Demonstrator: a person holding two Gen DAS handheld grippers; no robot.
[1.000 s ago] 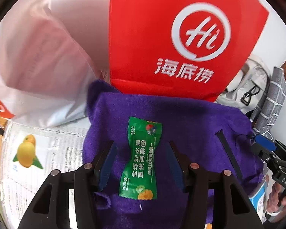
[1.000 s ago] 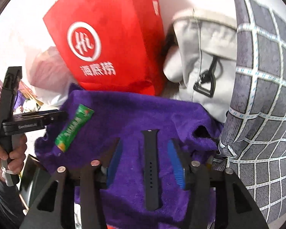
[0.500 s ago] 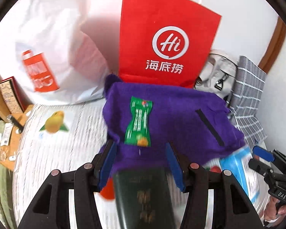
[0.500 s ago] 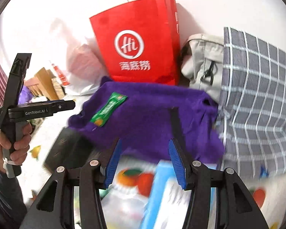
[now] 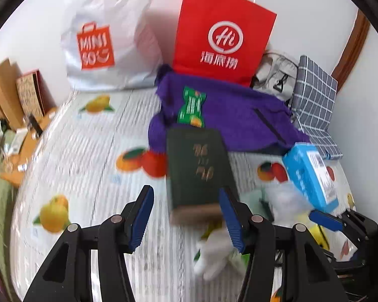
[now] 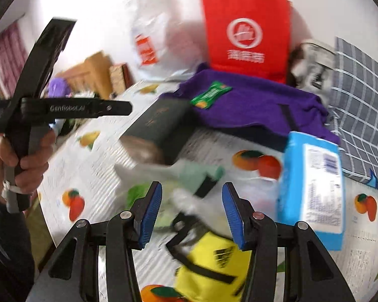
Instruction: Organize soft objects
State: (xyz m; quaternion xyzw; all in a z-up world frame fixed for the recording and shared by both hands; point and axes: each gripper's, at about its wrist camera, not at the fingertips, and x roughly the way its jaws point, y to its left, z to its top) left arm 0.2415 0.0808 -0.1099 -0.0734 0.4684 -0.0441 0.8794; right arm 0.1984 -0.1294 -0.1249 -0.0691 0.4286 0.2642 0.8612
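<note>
A purple towel (image 5: 234, 115) lies at the back of the table with a green snack packet (image 5: 192, 107) and a black watch strap (image 5: 267, 123) on it. It also shows in the right wrist view (image 6: 259, 103), with the packet (image 6: 210, 94) on it. My left gripper (image 5: 186, 216) is open and empty, above a dark green book (image 5: 199, 166) and a white glove (image 5: 214, 254). My right gripper (image 6: 191, 211) is open and empty above a white glove (image 6: 163, 173) and a yellow pouch (image 6: 214, 264).
A red paper bag (image 5: 221, 37) and a white plastic bag (image 5: 105, 37) stand against the wall. A blue box (image 5: 312, 176) lies at the right, beside a grey checked cloth (image 5: 315, 100) and a grey bag (image 5: 277, 75). The fruit-print tablecloth (image 5: 88, 156) covers the table.
Both grippers have pulled back from the purple towel toward the table's front. The packet and strap stay on the towel. The book, blue box, gloves and pouch have come into view.
</note>
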